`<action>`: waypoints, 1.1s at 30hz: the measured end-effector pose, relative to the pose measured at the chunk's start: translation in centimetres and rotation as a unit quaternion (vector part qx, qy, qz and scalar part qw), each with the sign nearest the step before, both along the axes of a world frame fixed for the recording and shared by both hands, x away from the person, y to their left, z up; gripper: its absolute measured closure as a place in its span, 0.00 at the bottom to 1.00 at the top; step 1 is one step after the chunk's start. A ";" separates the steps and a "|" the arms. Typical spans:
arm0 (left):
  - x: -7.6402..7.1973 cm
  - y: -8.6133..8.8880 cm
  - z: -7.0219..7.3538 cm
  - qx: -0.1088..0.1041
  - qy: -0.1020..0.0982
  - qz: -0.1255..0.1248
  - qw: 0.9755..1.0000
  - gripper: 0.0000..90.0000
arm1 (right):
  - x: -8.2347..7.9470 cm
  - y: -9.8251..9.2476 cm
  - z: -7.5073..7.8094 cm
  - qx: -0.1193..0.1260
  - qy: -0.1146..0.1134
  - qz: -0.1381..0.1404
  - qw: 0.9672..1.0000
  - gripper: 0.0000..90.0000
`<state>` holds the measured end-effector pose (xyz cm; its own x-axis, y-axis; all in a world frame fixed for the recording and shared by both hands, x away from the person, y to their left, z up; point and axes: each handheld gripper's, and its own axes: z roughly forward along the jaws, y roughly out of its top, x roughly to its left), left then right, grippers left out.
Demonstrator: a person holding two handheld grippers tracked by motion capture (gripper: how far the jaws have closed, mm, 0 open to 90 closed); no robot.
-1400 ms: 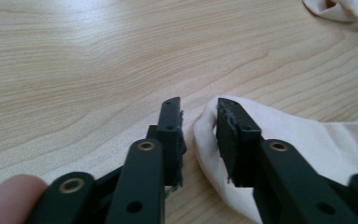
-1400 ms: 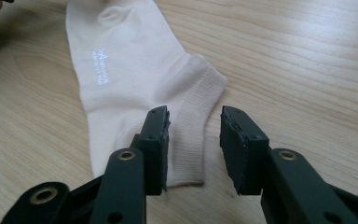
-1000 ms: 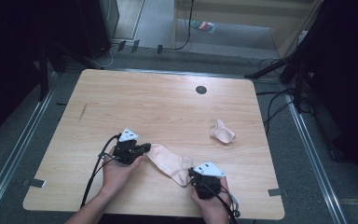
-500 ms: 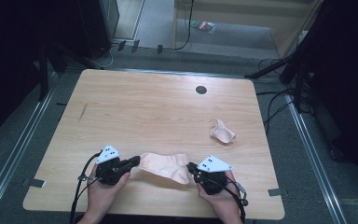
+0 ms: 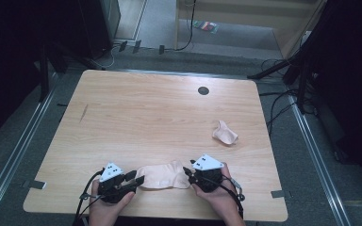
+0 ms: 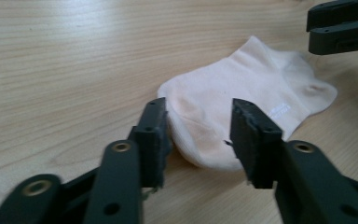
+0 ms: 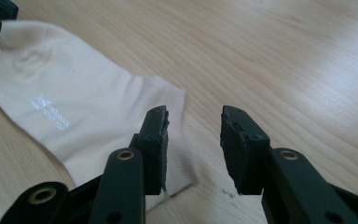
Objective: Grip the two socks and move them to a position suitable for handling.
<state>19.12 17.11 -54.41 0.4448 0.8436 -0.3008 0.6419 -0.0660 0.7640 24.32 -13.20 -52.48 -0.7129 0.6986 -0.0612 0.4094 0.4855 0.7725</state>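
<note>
Your right gripper view picks out small white lettering on the sock (image 7: pixel 70 112); the high view adds a second sock (image 5: pixel 225 133) lying well apart. The cream sock (image 5: pixel 162 175) lies flat at the table's (image 5: pixel 160 113) near edge, long axis running between your grippers. The left gripper (image 5: pixel 135 179) and right gripper (image 5: pixel 186 171) have just been opening; both stand apart, gripping nothing.

Left hand-held gripper (image 5: pixel 139 179) and right hand-held gripper (image 5: pixel 187 172), jaws just parted, tips facing inward.
</note>
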 end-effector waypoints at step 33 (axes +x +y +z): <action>4.4 5.2 -0.5 -0.036 -0.001 0.051 0.998 0.36 | 10.8 -6.7 0.5 -0.056 -0.001 -0.191 0.980 0.37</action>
